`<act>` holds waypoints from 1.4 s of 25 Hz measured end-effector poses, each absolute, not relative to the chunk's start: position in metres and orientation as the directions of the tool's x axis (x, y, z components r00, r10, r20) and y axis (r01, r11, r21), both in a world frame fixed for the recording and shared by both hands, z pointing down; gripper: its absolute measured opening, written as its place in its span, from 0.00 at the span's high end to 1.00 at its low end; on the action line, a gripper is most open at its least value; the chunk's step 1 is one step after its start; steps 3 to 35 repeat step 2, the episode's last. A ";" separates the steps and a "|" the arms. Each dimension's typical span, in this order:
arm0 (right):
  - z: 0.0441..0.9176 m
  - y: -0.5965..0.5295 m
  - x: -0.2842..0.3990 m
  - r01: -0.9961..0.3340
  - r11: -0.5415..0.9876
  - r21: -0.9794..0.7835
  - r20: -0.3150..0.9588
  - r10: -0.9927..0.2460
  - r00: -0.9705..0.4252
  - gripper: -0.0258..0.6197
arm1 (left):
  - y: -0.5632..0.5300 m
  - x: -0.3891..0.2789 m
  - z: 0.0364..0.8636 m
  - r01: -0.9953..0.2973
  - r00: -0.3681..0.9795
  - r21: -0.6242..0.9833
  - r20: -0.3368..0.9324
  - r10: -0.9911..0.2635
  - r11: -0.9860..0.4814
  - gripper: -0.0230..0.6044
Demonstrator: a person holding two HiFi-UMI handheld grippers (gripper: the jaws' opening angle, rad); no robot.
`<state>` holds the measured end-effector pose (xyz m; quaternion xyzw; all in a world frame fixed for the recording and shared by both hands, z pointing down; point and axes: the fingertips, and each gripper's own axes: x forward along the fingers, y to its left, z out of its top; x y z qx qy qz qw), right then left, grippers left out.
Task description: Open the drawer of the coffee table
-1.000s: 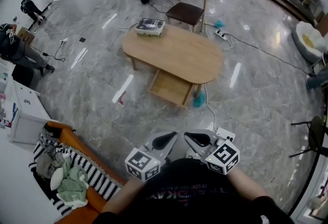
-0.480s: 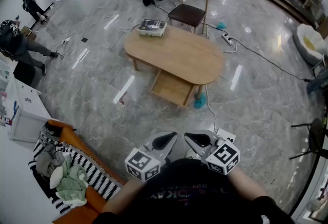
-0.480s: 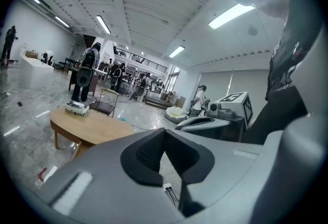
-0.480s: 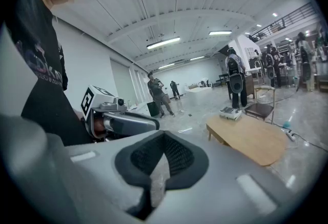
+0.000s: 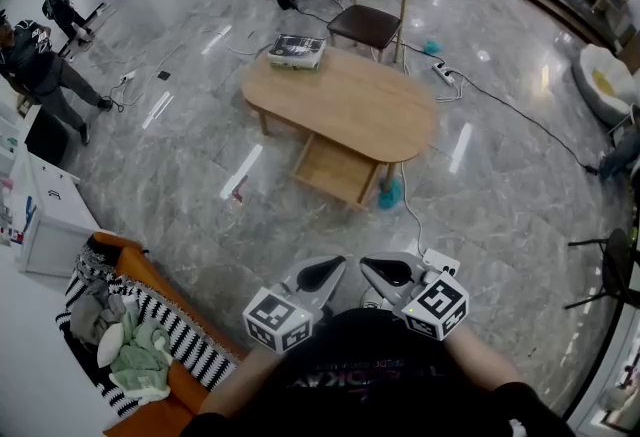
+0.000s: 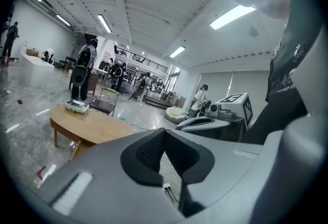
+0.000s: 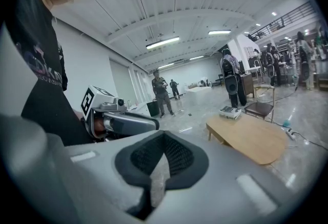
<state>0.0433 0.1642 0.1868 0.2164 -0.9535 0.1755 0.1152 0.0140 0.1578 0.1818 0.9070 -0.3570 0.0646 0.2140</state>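
**Head view.**
- Coffee table: oval, wooden, standing on the stone floor, well apart from both tools.
- Drawer: hanging under the tabletop and seemingly already drawn out toward the camera. It is looking like a shallow wooden tray, probably light, stiff and sliding easily. No handle is showing clearly, so the middle of the front edge is probably the best place to grip.
- Left tool and right tool: sitting side by side near the person's body.

**Left gripper view.** Jaws are sitting together, gripping nothing; the table is lying far off at the left.

**Right gripper view.** Jaws are pressing together, empty; the table is lying at the right.
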 end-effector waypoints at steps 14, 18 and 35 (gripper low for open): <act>0.188 0.163 0.045 -0.457 0.841 -0.288 0.299 -0.374 -0.878 0.96 | 0.156 0.015 0.182 -0.674 0.738 0.343 0.271 -0.618 -0.654 0.96; 0.188 0.163 0.045 -0.457 0.841 -0.288 0.299 -0.374 -0.878 0.96 | 0.156 0.015 0.182 -0.674 0.738 0.343 0.271 -0.618 -0.654 0.96; 0.188 0.163 0.045 -0.457 0.841 -0.288 0.299 -0.374 -0.878 0.96 | 0.156 0.015 0.182 -0.674 0.738 0.343 0.271 -0.618 -0.654 0.96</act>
